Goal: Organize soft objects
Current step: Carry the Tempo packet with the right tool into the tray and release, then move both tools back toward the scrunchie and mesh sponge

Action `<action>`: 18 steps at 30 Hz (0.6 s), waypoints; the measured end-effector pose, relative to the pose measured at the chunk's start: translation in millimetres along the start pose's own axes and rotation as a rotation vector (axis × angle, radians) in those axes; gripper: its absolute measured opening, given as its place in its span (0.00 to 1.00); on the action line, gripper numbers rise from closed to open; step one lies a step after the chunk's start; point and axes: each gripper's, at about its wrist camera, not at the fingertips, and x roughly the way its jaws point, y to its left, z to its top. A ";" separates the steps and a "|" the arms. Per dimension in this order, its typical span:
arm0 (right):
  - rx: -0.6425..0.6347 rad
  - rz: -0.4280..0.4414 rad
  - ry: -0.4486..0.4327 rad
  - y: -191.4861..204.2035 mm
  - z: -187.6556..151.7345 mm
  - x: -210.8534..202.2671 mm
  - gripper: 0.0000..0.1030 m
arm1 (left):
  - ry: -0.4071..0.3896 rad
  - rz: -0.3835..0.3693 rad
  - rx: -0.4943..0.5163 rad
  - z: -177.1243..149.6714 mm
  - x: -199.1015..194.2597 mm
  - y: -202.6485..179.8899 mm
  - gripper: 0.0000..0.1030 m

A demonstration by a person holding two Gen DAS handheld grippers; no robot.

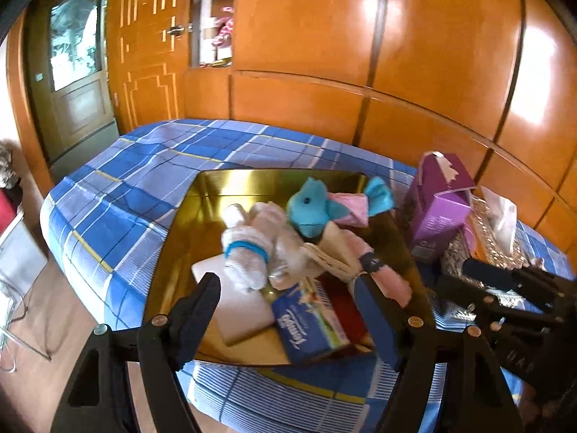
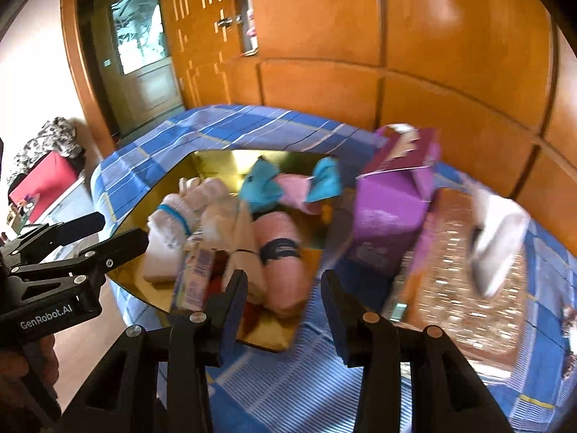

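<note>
one shiny gold tray [image 1: 216, 187] on blue plaid bedspread [image 1: 119, 180]; in tray: one turquoise plush fish [image 1: 312, 209], one white sock roll with blue band [image 1: 249, 249], one pink towel roll [image 2: 281, 252]. one purple carton [image 1: 438, 205] just right of tray. left gripper [image 1: 288, 306] spread, empty; right gripper [image 2: 285, 296] parted, empty.

Both grippers are matte black plastic. The left gripper [image 1: 286, 306] has angular fingers with round silver screws at the pivots; the right gripper [image 2: 285, 299] matches it. White "GenRobot.AI" lettering marks the left gripper's body at lower left of the right wrist view.
</note>
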 end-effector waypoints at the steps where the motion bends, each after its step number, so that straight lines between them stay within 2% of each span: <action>1: 0.002 -0.014 -0.008 -3.8 -1.3 -3.6 0.41 | 0.001 -0.005 0.007 -0.5 -0.6 -3.3 0.75; 11: 0.065 -0.133 -0.084 -50.5 -18.3 -42.6 0.41 | -0.003 -0.048 0.083 -2.2 -9.8 -34.0 0.75; 18: 0.149 -0.241 -0.095 -99.9 -44.0 -68.9 0.41 | -0.016 -0.096 0.154 0.1 -19.7 -60.2 0.75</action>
